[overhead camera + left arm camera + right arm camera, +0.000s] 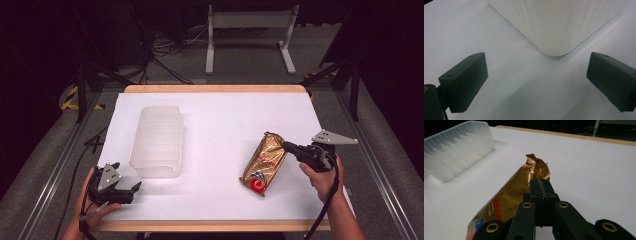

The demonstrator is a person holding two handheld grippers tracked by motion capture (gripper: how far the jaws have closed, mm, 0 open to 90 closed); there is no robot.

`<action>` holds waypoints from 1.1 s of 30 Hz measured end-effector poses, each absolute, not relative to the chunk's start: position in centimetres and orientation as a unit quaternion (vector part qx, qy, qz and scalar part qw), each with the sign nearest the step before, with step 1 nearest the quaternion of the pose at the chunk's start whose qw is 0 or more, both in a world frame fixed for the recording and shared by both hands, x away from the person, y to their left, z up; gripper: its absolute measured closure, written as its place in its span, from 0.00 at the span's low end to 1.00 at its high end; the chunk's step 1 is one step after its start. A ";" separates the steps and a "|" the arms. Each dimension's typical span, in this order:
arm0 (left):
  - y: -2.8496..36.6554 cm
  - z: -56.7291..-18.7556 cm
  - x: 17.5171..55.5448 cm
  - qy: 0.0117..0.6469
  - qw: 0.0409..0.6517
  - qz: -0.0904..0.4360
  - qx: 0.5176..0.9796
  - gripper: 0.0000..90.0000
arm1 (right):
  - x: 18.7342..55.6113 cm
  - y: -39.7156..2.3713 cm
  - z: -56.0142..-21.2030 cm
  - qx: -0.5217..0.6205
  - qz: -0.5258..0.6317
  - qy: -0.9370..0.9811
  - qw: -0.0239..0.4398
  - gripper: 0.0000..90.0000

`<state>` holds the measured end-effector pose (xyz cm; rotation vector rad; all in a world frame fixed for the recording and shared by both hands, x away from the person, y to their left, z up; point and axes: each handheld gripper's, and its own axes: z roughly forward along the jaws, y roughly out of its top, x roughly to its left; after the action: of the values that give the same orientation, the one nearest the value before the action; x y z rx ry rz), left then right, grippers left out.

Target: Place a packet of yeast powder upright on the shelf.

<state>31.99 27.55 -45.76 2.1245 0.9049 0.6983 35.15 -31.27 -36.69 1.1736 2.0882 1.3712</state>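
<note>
Gold packet (263, 162) lies on white table (220, 115), right of centre, long axis slanting w/ twisted end at far-right, red-swirl end nearer the person; right gripper (286, 145) meets it at upper right edge near the twisted end; jaws pressed together, clenched on the packet's foil; right gripper view confirms: both jaws closed w/ no gap, tips (540, 185) against the crinkled gold wrapper (524, 187) just below its twist. Clear ribbed plastic tray (156, 141) sits left of centre, well apart from packet; left gripper (125, 189) rests at near-left corner of table, just beside tray's near corner, jaws spread wide, nothing btwn them.

Left gripper view shows tray's rounded corner (554, 30) close ahead, not touching either jaw; right gripper view shows tray's ribbed wall (456, 152) farther off at left, plus red/blue print on the packet.

Right hand (322, 175) grips its tool from behind, forearm coming in from bottom right; left hand (90, 197) cups its tool low at table edge.
</note>
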 end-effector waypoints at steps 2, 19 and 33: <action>27.5 -45.8 32.0 0.350 0.356 0.271 0.823 0.05 | 35.0 -31.1 -36.5 0.413 0.489 0.744 0.191 1.00; 27.6 -45.7 31.9 0.353 0.360 0.268 0.821 0.05 | 33.7 -27.7 -33.1 0.352 0.501 0.762 0.209 1.00; 27.6 -45.7 32.0 0.350 0.359 0.269 0.822 0.05 | 33.5 -26.7 -31.2 0.333 0.494 0.771 0.225 1.00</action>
<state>31.98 27.62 -45.73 2.1212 0.9034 0.6926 33.53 -26.66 -31.19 0.9193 2.1258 1.3626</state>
